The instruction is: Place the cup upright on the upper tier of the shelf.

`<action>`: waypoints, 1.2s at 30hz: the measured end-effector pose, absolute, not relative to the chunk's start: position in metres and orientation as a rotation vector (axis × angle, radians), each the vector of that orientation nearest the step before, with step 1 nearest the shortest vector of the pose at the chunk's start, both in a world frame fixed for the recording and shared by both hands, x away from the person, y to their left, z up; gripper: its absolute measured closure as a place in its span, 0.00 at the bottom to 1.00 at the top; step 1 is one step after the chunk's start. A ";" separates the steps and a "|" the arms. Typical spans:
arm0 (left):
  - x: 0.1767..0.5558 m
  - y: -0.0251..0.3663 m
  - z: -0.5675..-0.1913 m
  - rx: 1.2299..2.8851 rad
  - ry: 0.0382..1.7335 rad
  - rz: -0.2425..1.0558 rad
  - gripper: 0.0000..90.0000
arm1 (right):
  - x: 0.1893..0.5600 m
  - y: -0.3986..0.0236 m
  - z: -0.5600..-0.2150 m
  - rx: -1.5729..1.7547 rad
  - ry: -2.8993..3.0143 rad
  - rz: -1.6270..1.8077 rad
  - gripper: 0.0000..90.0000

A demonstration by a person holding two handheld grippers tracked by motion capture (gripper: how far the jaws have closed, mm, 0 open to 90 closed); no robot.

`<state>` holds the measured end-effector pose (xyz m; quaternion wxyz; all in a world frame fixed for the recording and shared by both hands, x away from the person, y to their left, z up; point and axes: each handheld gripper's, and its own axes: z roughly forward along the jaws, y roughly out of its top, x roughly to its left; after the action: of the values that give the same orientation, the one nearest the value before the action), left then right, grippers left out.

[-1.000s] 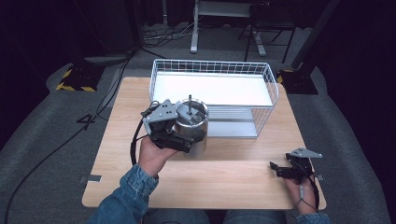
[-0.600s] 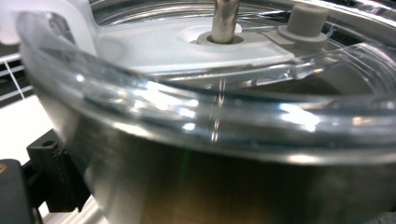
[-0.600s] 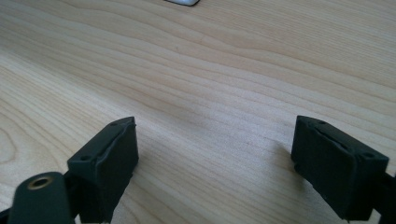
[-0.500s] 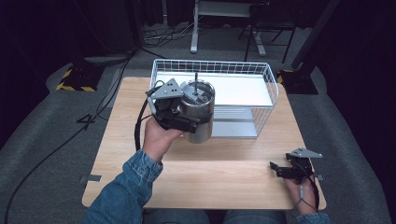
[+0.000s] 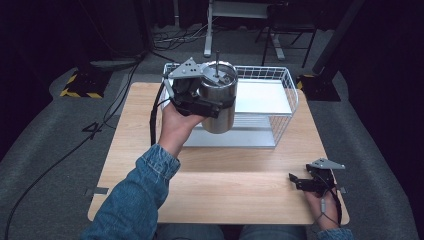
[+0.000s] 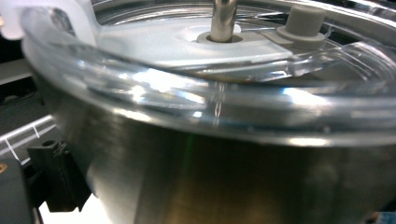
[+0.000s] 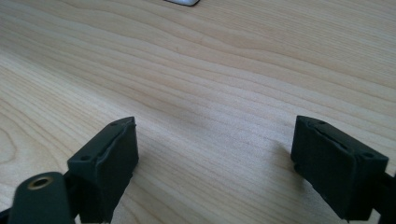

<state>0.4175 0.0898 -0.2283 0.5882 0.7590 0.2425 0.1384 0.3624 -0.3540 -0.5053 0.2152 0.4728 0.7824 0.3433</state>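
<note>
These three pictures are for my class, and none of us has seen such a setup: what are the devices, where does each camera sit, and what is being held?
A person holds a hand-operated two-jaw tool in each hand. The high view looks down on a wooden table bearing a white wire basket. The left tool grips a steel tumbler with a clear lid and a metal straw, lifted above the table at the basket's near edge. The left gripper view, from a camera on that tool, shows the tumbler close up. The right tool rests at the table's near right corner; its own camera shows its jaws open over bare wood.
</note>
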 end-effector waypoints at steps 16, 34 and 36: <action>0.460 0.074 -0.209 1.702 0.616 0.361 0.04 | 0.362 -0.354 -0.505 1.311 2.170 0.952 0.17; 0.498 0.051 -0.215 1.726 0.693 0.401 0.04 | 0.362 -0.354 -0.505 1.308 2.171 0.958 0.18; 0.501 0.049 -0.217 1.730 0.699 0.402 0.04 | 0.362 -0.354 -0.505 1.308 2.171 0.958 0.18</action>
<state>0.5005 0.0494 -0.2170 0.5781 0.7396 0.2989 0.1717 0.3622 -0.3540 -0.5052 0.2142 0.4716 0.7825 0.3455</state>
